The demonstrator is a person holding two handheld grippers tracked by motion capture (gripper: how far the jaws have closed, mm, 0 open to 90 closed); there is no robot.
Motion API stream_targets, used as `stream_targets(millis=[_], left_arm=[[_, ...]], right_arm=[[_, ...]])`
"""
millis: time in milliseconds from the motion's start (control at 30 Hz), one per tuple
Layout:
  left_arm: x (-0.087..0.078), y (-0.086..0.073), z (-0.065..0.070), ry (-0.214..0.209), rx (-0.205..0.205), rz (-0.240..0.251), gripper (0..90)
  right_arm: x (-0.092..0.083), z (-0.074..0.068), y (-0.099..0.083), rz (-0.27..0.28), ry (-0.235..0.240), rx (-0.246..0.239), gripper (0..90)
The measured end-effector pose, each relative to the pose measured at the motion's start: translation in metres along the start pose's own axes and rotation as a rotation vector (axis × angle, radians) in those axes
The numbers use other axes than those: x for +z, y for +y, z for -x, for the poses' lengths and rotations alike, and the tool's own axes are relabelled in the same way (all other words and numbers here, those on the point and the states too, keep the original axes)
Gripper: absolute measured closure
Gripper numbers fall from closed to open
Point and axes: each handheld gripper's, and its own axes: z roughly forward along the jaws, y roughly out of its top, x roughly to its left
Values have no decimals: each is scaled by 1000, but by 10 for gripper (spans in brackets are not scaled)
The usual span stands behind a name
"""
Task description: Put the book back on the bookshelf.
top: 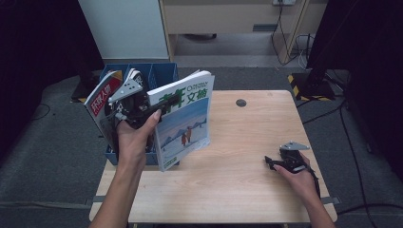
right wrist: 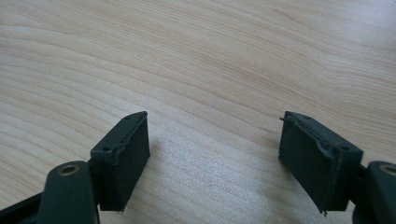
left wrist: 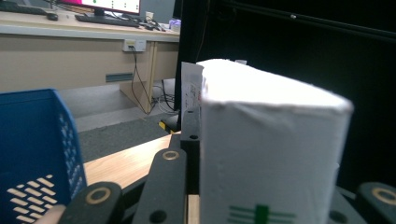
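A magazine [top: 184, 121] with a blue-green snowy cover and green title stands tilted above the table's left edge, partly over a blue file basket [top: 161, 73]. My left gripper [top: 164, 103] is shut on its upper part. In the left gripper view the magazine's white page edge [left wrist: 271, 140] fills the gap beside the left finger [left wrist: 190, 130]. My right gripper [top: 270, 162] rests low on the table at the right, open. Its pads [right wrist: 123, 156] stand wide apart over bare wood with nothing between them.
A red-covered magazine [top: 105, 97] and other booklets lean in the blue basket behind my left hand. The wooden table [top: 247, 133] has a small round hole cover [top: 241, 102] near its far edge. Grey carpet, dark stands and cables surround the table.
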Motion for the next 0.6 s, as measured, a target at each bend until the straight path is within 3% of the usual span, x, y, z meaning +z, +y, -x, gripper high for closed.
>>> stream_targets(millis=[600], left_arm=[[-37,3,-18,69,-23,47,733]], right_arm=[[0,0,0,0,0,-1,244]])
